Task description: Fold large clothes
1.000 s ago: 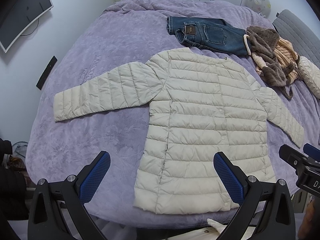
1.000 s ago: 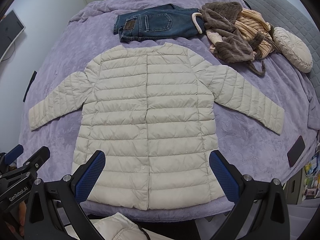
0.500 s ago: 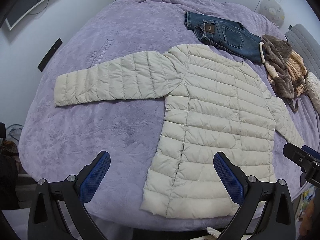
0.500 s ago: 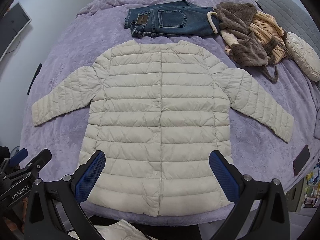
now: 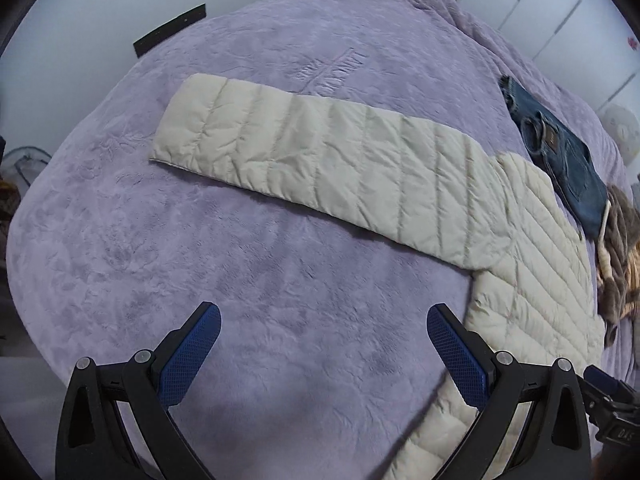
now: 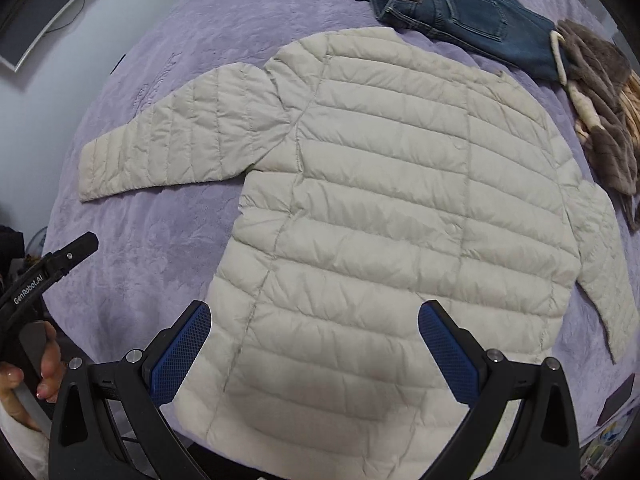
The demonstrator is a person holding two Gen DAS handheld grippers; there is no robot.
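A cream quilted puffer jacket (image 6: 392,216) lies flat and spread on the purple bed cover (image 6: 168,256), both sleeves stretched out. In the left wrist view its left sleeve (image 5: 320,164) runs across the middle, cuff toward the far left. My left gripper (image 5: 320,344) is open and empty above bare bed cover (image 5: 200,264), short of that sleeve. My right gripper (image 6: 314,340) is open and empty above the jacket's lower body, near the hem. The left gripper's body also shows at the left edge of the right wrist view (image 6: 44,276).
Folded blue jeans (image 6: 460,16) lie beyond the jacket's collar. A brown fuzzy garment (image 6: 600,120) is heaped at the far right. A dark phone-like object (image 6: 618,398) lies at the bed's right edge. A wall and a monitor (image 6: 44,8) are to the left.
Both grippers have moved forward and lower over the bed. The left one has swung left toward the outstretched sleeve. The right one has come in over the jacket's hem. Both stay open.
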